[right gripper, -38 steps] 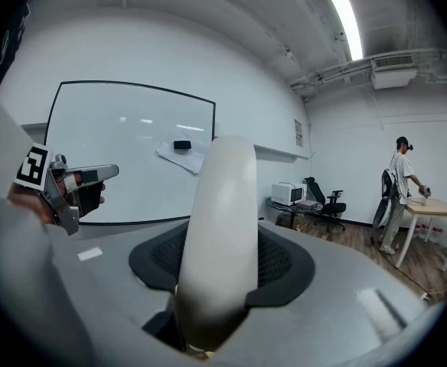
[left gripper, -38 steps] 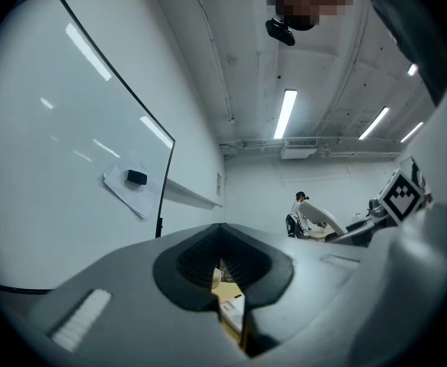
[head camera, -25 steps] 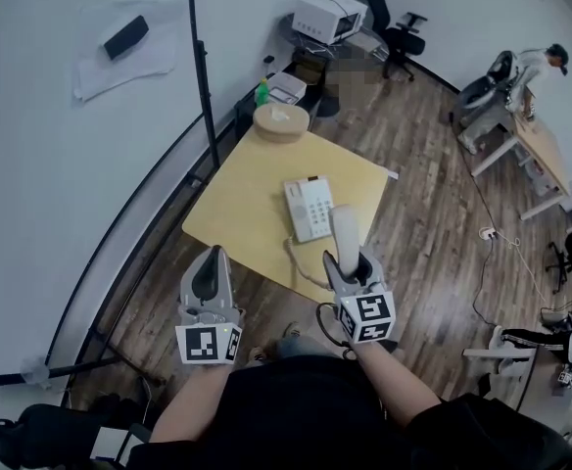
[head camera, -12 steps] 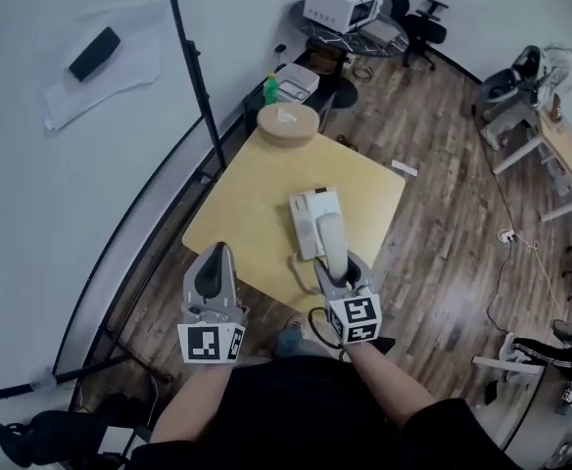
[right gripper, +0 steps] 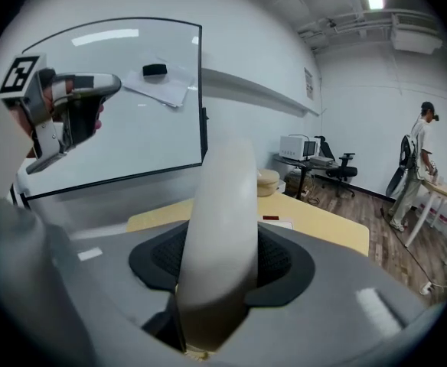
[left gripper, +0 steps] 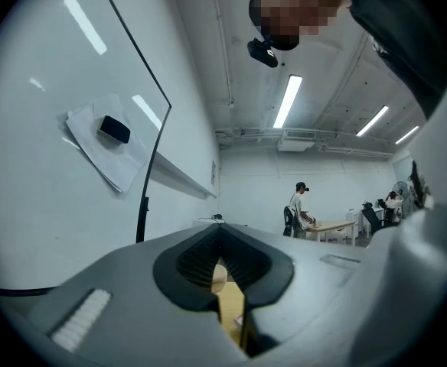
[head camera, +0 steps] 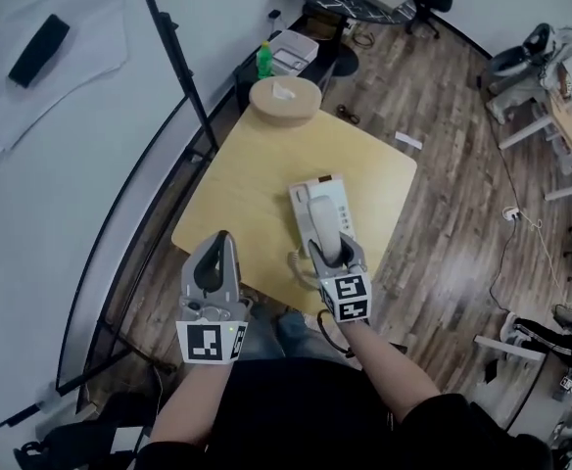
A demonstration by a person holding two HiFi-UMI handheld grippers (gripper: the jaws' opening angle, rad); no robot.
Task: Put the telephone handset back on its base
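left gripper (head camera: 214,251), jaws closed and empty, hangs at the near edge of the yellow table (head camera: 257,160). right gripper (head camera: 328,255) clamps the handset (head camera: 319,213) by its near end; its long axis points straight away, over the left side of the base (head camera: 343,211).

Two hand-held grippers (head camera: 216,243) (head camera: 331,251), one handset (head camera: 318,215), one base (head camera: 344,211), one table (head camera: 252,169).

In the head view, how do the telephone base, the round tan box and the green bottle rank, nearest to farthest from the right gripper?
1. Telephone base: just ahead of the right gripper, which holds the handset.
2. Round tan box: on the far corner of the table.
3. Green bottle: off the table, beyond the box.
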